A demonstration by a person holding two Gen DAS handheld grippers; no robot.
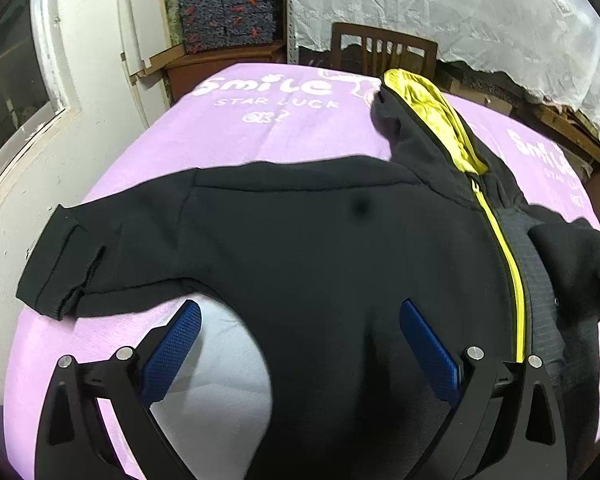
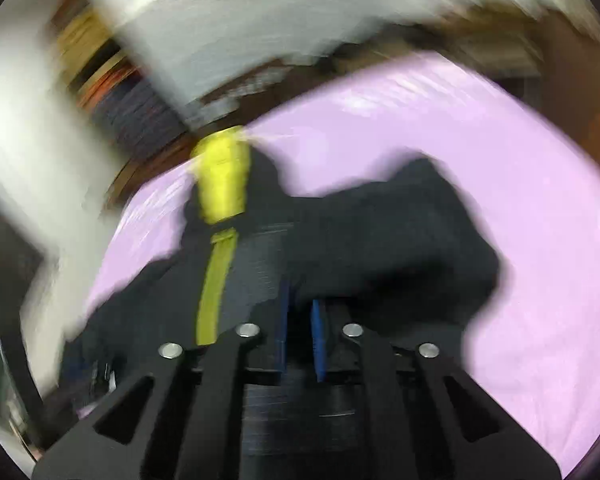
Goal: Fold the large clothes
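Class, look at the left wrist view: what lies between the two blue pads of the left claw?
The black jacket's lower body fills the right part of the gap; pale purple-white bed cover shows at left.

A lilac cloth printed with white lettering (image 1: 268, 128) is covering the table I am working over — it is reading "Smile" and "Star Luck". A dark wooden slat-back chair (image 1: 384, 52) is standing at the far edge. Behind it a white crinkled sheet (image 1: 440, 4) is hanging, and a stack of blue-grey fabric flecked with orange (image 1: 228, 8) is sitting on a brown cabinet (image 1: 220, 68) — beside a white door (image 1: 84, 60).
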